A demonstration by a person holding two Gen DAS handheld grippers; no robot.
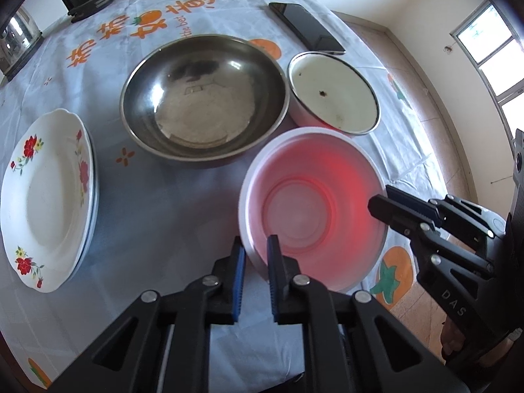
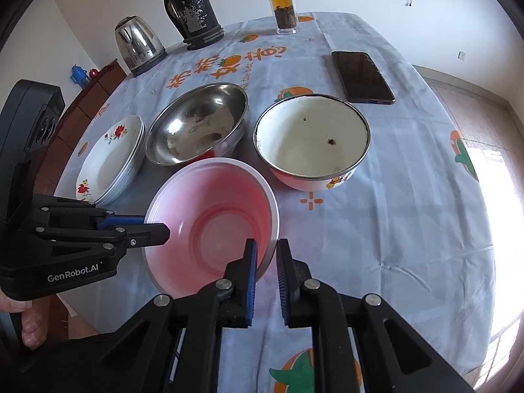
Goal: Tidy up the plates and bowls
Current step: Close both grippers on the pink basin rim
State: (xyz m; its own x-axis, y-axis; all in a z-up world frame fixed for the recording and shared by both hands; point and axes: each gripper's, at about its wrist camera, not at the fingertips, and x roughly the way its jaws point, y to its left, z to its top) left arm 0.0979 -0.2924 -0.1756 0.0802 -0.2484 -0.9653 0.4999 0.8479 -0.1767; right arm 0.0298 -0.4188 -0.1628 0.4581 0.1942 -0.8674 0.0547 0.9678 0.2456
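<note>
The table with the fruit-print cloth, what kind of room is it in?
Most likely a home dining room or kitchen: a kettle and a tea bottle stand on the table, with bowls and plates nearby.

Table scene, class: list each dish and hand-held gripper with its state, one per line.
pink bowl: empty, tilted, gripped at both rims
steel bowl: upright, empty
enamel bowl: upright, dark specks inside
floral plates: stacked
left hand-held gripper: shut on bowl rim
right hand-held gripper: shut on bowl rim
</note>
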